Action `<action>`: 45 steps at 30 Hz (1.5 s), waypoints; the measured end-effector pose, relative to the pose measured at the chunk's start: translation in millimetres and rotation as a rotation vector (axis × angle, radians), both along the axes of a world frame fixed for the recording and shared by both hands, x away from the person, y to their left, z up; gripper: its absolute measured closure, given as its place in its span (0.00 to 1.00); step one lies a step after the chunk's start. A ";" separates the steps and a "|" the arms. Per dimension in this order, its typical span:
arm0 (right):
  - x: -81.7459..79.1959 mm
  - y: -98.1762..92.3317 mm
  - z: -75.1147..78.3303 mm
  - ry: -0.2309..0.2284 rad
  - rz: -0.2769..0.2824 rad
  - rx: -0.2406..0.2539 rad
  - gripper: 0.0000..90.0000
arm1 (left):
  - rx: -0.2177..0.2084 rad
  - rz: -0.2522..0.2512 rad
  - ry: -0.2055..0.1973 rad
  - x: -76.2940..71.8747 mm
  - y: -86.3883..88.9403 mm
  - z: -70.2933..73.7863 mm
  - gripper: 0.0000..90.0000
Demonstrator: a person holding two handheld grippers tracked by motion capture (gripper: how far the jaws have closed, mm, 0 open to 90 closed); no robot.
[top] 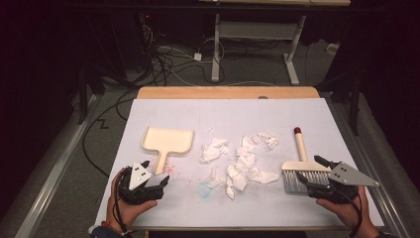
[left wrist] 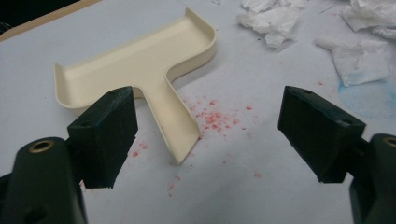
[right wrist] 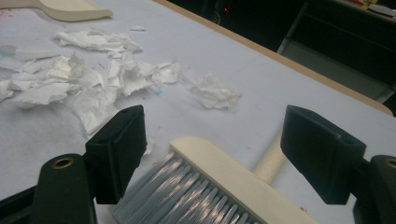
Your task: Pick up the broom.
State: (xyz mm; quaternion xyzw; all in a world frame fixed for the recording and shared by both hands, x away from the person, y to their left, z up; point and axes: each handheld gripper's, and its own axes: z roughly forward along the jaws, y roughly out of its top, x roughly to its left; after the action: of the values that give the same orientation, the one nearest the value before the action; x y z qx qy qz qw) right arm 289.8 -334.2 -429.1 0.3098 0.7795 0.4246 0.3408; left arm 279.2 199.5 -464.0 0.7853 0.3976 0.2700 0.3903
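A cream dustpan (top: pixel 167 140) lies flat on the white table cover, its handle pointing toward me. My left gripper (top: pixel 154 173) stands open just short of that handle; in the left gripper view the dustpan (left wrist: pixel 140 60) and its handle tip lie between the black pads (left wrist: pixel 105 135), untouched. A small brush (top: pixel 303 168) with a cream head, grey bristles and a red-tipped handle lies at the right. My right gripper (top: pixel 309 172) is open around the brush head (right wrist: pixel 219 186), pads apart from it. Torn white paper scraps (top: pixel 240 161) are scattered in the middle.
Red crumbs (left wrist: pixel 212 116) and a faint blue stain (top: pixel 204 191) mark the cover near the dustpan handle. The wooden table edge (top: pixel 228 92) runs along the far side. Beyond it are cables and desk legs on the floor.
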 end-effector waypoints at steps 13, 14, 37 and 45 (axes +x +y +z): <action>20.8 -9.3 8.7 0.054 -0.086 -0.026 0.28 | -0.003 0.031 0.007 -2.2 7.4 -2.5 0.21; 24.3 -11.1 9.6 0.057 -0.096 -0.024 0.29 | -0.008 0.030 0.012 -1.5 7.4 -3.0 0.21; 142.1 -12.8 -12.0 0.412 -0.316 -0.113 0.34 | 0.028 0.018 0.026 -1.4 4.8 -6.9 0.21; 147.5 -12.0 -19.5 0.461 -0.327 -0.102 0.34 | 0.035 0.022 0.028 -1.4 5.2 -7.1 0.21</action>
State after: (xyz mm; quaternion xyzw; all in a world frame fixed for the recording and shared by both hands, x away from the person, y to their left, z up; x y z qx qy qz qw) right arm 437.2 -346.2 -448.6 0.5021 0.7964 0.2428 0.2336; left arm 277.8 204.7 -471.2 0.7913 0.4066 0.2701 0.3681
